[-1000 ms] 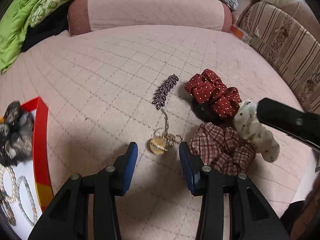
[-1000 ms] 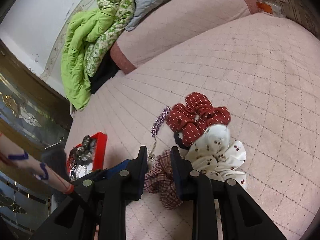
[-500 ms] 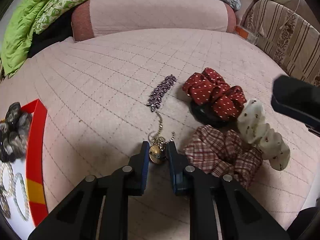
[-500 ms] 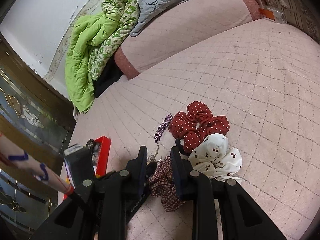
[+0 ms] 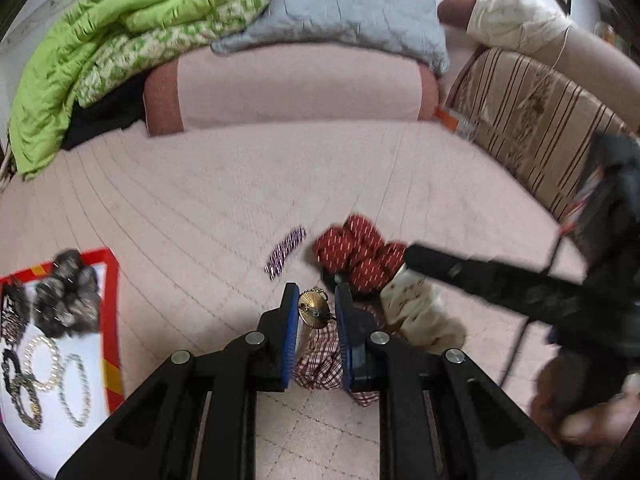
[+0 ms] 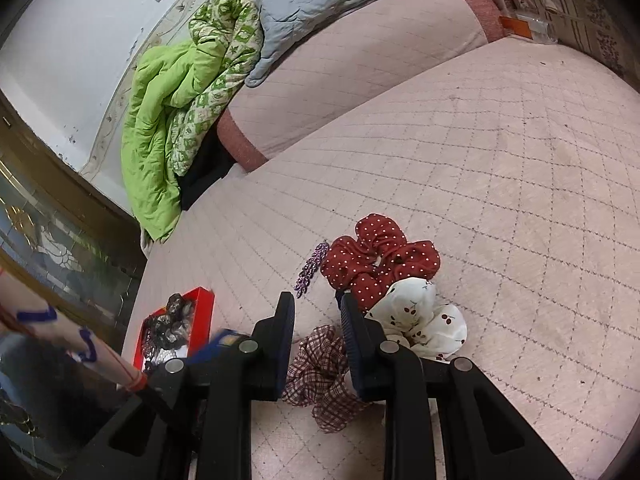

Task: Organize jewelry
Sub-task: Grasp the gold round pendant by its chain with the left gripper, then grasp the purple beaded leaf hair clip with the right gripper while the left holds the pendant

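Gold pendant (image 5: 314, 312) between blue pads (image 5: 291, 330)

left gripper (image 5: 316, 312): fingers closed on a gold pendant (image 5: 314, 314), lifted off the bed | right gripper (image 6: 316, 316): fingers a narrow gap apart, nothing between them, held low, angled in from the right in the left wrist view

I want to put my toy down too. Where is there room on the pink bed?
Bare quilt stretches beyond the red dotted scrunchie toward the pink bolster. Another patch lies between the red tray and the purple clip. It is crowded where the white cherry scrunchie and plaid scrunchie bunch together.
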Demonstrator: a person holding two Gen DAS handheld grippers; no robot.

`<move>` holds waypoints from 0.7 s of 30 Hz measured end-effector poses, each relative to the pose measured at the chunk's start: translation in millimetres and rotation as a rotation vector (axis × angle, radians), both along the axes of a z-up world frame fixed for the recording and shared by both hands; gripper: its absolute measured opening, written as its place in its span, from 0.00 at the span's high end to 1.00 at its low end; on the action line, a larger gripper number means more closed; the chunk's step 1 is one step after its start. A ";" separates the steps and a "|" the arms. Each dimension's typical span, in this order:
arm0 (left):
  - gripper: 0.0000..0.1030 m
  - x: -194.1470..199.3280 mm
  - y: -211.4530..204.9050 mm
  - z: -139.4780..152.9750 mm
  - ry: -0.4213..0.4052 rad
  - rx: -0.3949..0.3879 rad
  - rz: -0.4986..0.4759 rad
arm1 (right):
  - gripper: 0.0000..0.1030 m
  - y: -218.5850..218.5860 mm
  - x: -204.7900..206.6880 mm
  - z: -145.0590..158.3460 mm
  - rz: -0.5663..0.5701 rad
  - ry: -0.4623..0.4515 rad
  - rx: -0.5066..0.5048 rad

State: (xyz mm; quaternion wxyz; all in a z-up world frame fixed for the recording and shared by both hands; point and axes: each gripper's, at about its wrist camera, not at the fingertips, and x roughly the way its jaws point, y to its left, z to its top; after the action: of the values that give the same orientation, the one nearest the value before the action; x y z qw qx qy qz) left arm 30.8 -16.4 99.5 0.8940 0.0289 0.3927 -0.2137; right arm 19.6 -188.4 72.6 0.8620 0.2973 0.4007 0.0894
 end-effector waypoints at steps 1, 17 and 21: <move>0.83 -2.1 4.0 5.2 -0.008 -0.004 0.005 | 0.75 0.5 0.3 0.1 -0.001 -0.001 -0.003; 0.83 5.1 77.3 -13.6 0.010 -0.015 0.049 | 0.75 40.5 23.2 -8.4 0.075 -0.016 -0.051; 0.83 11.9 92.3 -21.9 0.027 -0.062 0.057 | 0.75 55.1 42.3 -19.9 0.094 0.002 -0.003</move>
State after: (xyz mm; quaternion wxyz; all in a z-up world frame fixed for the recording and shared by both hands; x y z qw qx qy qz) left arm 42.7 75.9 77.6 0.8948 -0.0128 0.3987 -0.2006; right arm 61.9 -133.3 52.7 0.8568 0.2769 0.4155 0.1290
